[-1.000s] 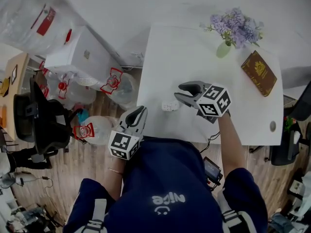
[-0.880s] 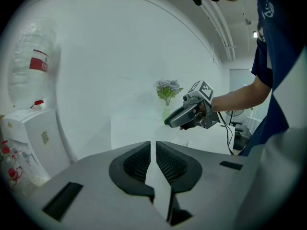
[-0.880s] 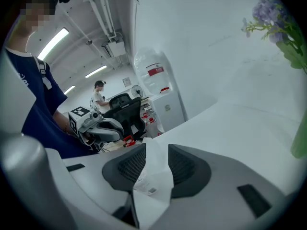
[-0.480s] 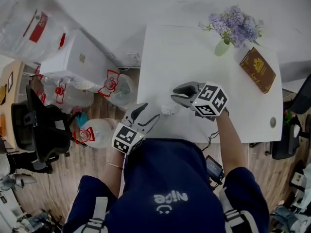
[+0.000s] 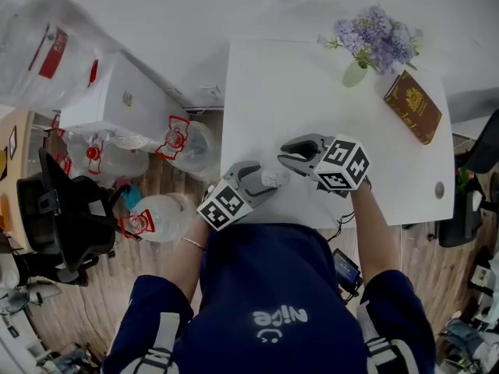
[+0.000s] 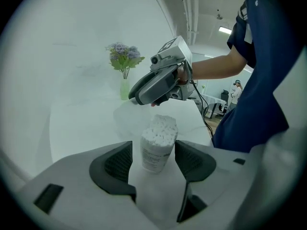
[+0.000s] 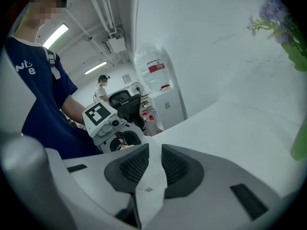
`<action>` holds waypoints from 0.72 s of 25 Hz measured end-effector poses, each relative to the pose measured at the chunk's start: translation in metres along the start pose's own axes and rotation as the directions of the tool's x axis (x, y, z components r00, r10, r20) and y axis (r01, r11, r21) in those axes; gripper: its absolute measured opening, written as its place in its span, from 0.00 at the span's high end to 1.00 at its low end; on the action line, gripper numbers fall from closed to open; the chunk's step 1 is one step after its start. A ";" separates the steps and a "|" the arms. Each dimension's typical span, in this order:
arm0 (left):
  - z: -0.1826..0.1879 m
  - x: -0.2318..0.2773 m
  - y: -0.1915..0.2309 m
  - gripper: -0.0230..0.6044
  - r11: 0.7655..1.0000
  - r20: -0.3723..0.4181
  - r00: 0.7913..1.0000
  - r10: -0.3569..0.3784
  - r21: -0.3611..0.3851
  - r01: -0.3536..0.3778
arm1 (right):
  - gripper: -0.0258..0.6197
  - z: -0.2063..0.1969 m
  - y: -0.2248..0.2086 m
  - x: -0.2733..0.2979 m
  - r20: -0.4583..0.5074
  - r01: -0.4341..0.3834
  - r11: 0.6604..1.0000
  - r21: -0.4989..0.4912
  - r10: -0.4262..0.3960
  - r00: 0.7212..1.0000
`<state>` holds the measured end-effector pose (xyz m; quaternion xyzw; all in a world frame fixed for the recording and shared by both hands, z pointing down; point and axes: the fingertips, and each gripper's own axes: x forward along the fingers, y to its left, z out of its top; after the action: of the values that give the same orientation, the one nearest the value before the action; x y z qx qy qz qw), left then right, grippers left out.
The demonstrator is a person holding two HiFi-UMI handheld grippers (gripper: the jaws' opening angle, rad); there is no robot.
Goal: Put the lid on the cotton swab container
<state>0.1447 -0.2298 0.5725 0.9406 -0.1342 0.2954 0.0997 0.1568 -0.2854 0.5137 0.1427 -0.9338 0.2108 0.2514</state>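
A: How did the left gripper (image 6: 153, 150) stand?

B: Its jaws had just been opening and stood wide apart, one on either side of the cotton swab container (image 6: 158, 143). A gap showed between each pad and the container's wall, so nothing was gripped.

A: And the container itself?

B: It stood upright on the white table (image 5: 312, 76), near the edge closest to the person. Its top was uncovered and the swab heads showed.

A: The right gripper (image 5: 285, 152)?

B: Its jaws were drawn nearly together on a thin pale piece, apparently the lid (image 7: 151, 174), which filled the narrow slot between the pads. That gripper hung just beyond the container with its tips pointed toward it. It was apart from both the container and the left gripper.
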 end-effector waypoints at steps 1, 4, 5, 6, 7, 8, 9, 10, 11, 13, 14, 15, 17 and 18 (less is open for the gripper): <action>0.000 0.003 0.000 0.50 1.000 -0.001 1.000 -0.008 0.001 0.008 | 0.80 0.000 0.000 0.000 0.001 0.003 1.000 0.000 -0.003 1.000; 0.000 0.008 -0.005 0.53 1.000 -0.004 1.000 -0.031 0.002 0.031 | 0.80 0.000 0.001 -0.001 0.004 0.006 1.000 0.007 -0.006 1.000; 0.000 0.009 -0.006 0.55 0.999 -0.003 0.999 -0.033 0.002 0.033 | 0.80 0.000 0.001 -0.002 0.007 0.003 1.000 0.016 -0.003 1.000; 0.000 0.010 -0.007 0.55 0.999 -0.001 0.999 -0.033 0.001 0.033 | 0.80 0.000 0.003 -0.003 0.013 -0.004 1.000 0.027 0.004 1.000; 0.000 0.010 -0.007 0.55 1.000 0.001 1.000 -0.031 -0.001 0.031 | 0.80 0.001 0.005 -0.004 0.021 -0.015 0.999 0.038 0.014 1.000; 0.000 0.010 -0.007 0.55 1.000 0.005 1.000 -0.028 -0.006 0.028 | 0.80 0.002 0.007 -0.006 0.031 -0.027 0.999 0.045 0.026 0.999; 0.000 0.010 -0.006 0.55 1.000 0.008 1.000 -0.026 -0.012 0.026 | 0.80 0.003 0.009 -0.007 0.039 -0.036 0.998 0.047 0.034 0.999; 0.000 0.010 -0.006 0.55 1.000 0.012 1.000 -0.023 -0.018 0.023 | 0.80 0.004 0.011 -0.008 0.043 -0.040 0.998 0.043 0.038 0.998; 0.000 0.010 -0.005 0.55 1.000 0.017 1.000 -0.020 -0.023 0.020 | 0.80 0.005 0.013 -0.008 0.046 -0.040 0.999 0.037 0.038 0.998; 0.000 0.009 -0.005 0.55 0.999 0.027 1.000 -0.012 -0.037 0.013 | 0.80 0.006 0.018 -0.010 0.055 -0.041 0.999 0.027 0.040 0.998; 0.000 0.009 -0.005 0.55 0.999 0.033 0.999 -0.007 -0.046 0.008 | 0.80 0.007 0.020 -0.010 0.063 -0.047 0.998 0.029 0.045 0.997; 0.000 0.009 -0.004 0.55 0.998 0.039 0.999 -0.002 -0.055 0.004 | 0.80 0.007 0.022 -0.011 0.072 -0.056 0.998 0.035 0.053 0.996; 0.000 0.009 -0.004 0.55 0.998 0.047 0.999 0.008 -0.066 -0.005 | 0.80 0.007 0.024 -0.013 0.091 -0.067 0.996 0.052 0.062 0.994; 0.000 0.009 -0.004 0.55 0.998 0.049 0.999 0.012 -0.067 -0.008 | 0.80 0.007 0.025 -0.013 0.098 -0.065 0.996 0.055 0.059 0.993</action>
<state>0.1527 -0.2281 0.5774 0.9431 -0.1511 0.2680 0.1262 0.1557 -0.2652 0.4933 0.1308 -0.9422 0.2387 0.1953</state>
